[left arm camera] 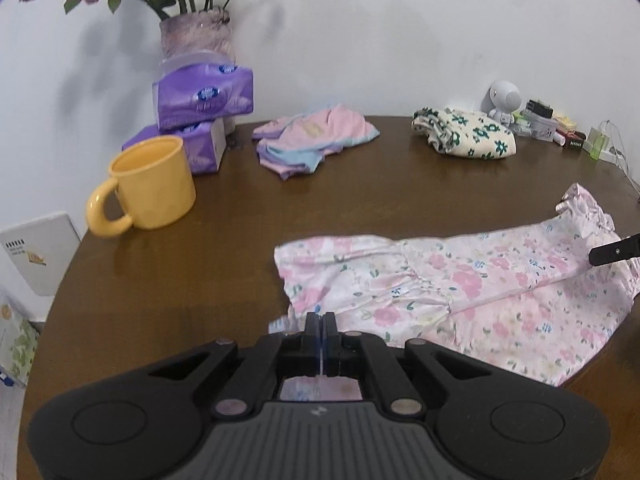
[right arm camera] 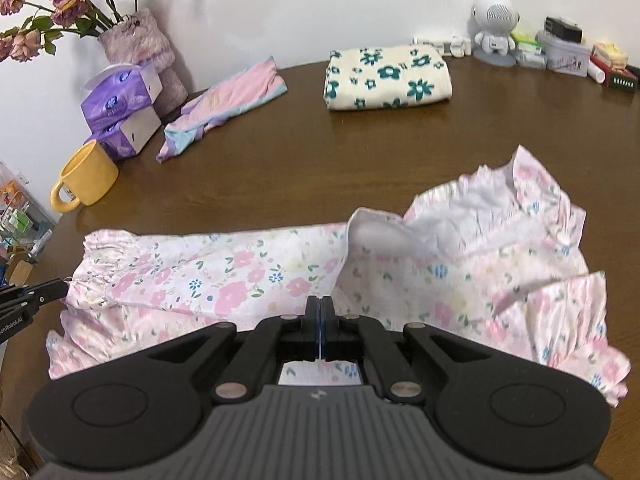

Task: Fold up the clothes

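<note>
— Two grippers, both clamped tight. Left gripper [left arm camera: 320,322] pinching the near edge of the pink floral garment [left arm camera: 460,292], fabric visible in the slot behind the closed jaws.
— Same with the right gripper [right arm camera: 320,306]? Pinching cloth too?
— Yes, jaws pressed together on the near hem of that garment, a strip of flowered fabric showing through the gap below the fingers.
— Where on the table [left arm camera: 180,280]?
— Spread across the near side of the brown wooden table, long way running left to right. Ruffled cuff at the far right end in the left view; in the right view, one ruffled end at the left, a crumpled section turned over to show the white inside at the right.
— Folded yet?
— Partly doubled over, one layer lying on another, creased and uneven.
— Other clothes?
— Cream cloth with dark green flowers [right arm camera: 386,78], folded neatly, toward the back. Pink, purple and blue garment [right arm camera: 224,104], loose and rumpled, left of it, well apart from the floral piece.
— And off to the left?
— Yellow mug [left arm camera: 150,186] upright, handle facing the camera. Purple tissue packs [left arm camera: 204,98] stacked just behind it, touching or nearly so. Vase of dried roses [left arm camera: 196,36] behind those, against the wall.
— Back right corner?
— Small white robot figurine [right arm camera: 494,28] beside a cluster of boxes and tins, too blurred to name.
</note>
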`<state>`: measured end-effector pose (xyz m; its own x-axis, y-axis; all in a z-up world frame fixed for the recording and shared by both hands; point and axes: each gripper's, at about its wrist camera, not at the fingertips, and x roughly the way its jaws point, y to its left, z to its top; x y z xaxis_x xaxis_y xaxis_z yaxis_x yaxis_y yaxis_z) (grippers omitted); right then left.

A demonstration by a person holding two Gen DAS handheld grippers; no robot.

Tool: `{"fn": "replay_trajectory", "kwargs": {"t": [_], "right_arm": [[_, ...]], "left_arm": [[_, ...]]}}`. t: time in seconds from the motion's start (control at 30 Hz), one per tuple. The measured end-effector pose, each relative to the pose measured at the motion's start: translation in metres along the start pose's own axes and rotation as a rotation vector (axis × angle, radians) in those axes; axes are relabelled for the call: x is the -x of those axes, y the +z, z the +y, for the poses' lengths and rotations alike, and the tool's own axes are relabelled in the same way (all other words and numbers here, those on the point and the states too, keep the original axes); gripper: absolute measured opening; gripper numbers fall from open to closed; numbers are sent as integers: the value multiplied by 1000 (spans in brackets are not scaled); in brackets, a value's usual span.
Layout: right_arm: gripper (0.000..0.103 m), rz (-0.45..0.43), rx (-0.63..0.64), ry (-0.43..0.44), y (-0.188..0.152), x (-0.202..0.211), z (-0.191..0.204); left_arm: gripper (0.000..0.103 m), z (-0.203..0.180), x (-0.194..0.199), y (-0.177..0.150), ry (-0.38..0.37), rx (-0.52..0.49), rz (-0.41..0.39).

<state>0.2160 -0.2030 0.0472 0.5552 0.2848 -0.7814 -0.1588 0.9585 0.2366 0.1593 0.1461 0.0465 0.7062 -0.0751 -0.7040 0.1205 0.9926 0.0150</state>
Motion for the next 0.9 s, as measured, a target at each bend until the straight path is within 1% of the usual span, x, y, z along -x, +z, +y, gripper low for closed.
{"fn": "replay_trajectory", "kwargs": {"t": [0.13, 0.3, 0.33, 0.4, 0.5, 0.57, 0.63, 0.67, 0.7, 0.73, 0.77, 0.83, 0.9], "right_arm": [[0, 6, 9, -12, -8, -7, -1], [0, 20, 4, -9, -15, -15, -5], [0, 21, 3, -7, -16, -16, -6], [0, 19, 0, 4, -18, -16, -6], [1, 2, -25, 37, -16, -10, -8], [3, -15, -44, 59, -15, -5, -10], [7, -43, -55, 73, -13, 0, -11], [8, -51, -55, 77, -12, 1, -10], [11, -55, -59, 78, -11, 2, -10], [14, -55, -64, 76, -10, 0, -10], [16, -53, -66, 74, -9, -2, -10], [24, -47, -72, 66, -8, -7, -10], [28, -40, -84, 65, -7, -13, -11]], "left_arm": [[0, -1, -5, -4, 5, -2, 14], [1, 2, -6, -4, -17, 7, 19], [2, 3, -5, -4, -27, 14, 23], [8, 6, -3, -2, -49, 36, 25], [10, 8, 3, 1, -71, 50, 3], [19, 6, 4, 3, -77, 55, 2], [24, 6, 2, 6, -85, 71, 10], [24, 6, 0, 7, -92, 83, 16], [24, 6, -2, 8, -100, 97, 24], [25, 6, -4, 9, -107, 112, 31], [28, 7, -6, 10, -110, 127, 38], [31, 9, -11, 12, -114, 159, 48], [31, 12, -15, 12, -124, 191, 53]]}}
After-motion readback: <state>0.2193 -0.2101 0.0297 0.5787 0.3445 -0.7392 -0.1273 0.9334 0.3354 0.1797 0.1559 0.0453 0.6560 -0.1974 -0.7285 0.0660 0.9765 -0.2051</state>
